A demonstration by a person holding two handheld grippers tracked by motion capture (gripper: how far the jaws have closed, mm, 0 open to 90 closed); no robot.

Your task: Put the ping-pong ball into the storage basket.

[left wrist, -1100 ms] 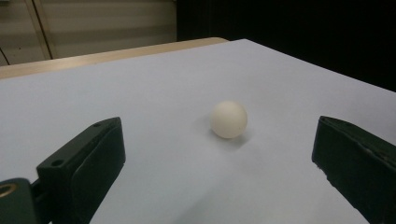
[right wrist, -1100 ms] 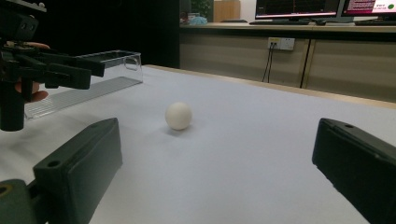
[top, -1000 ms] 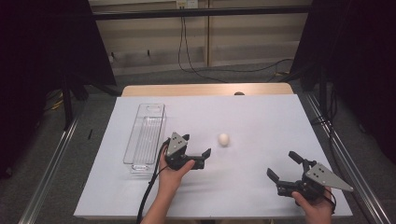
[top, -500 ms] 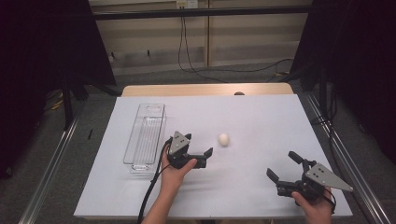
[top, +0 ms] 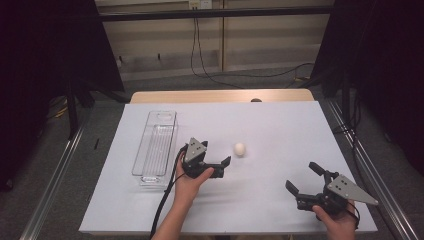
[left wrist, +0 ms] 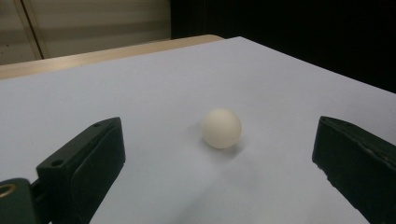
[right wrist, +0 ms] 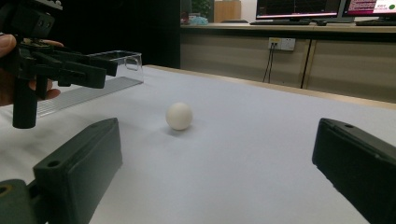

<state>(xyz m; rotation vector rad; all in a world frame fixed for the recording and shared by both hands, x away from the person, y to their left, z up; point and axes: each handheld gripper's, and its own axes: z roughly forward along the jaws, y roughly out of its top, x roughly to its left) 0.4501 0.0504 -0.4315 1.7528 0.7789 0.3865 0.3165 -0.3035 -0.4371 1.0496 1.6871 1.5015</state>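
- The white egg (top: 240, 149) is located on the white surface (top: 280, 125), slightly right of centre, free of all contact.
- The left tongs (top: 214, 161) are held just left of and nearer than the egg, with the jaws spread wide and nothing gripped; in the left gripper view the egg (left wrist: 221, 128) is seen beyond the jaws, between their lines.
- The right tongs (top: 303, 176) are positioned at the near right, well apart from the egg, jaws spread and empty.
- A clear plastic tray (top: 155, 147) is placed lengthwise at the left, beside the left tongs.
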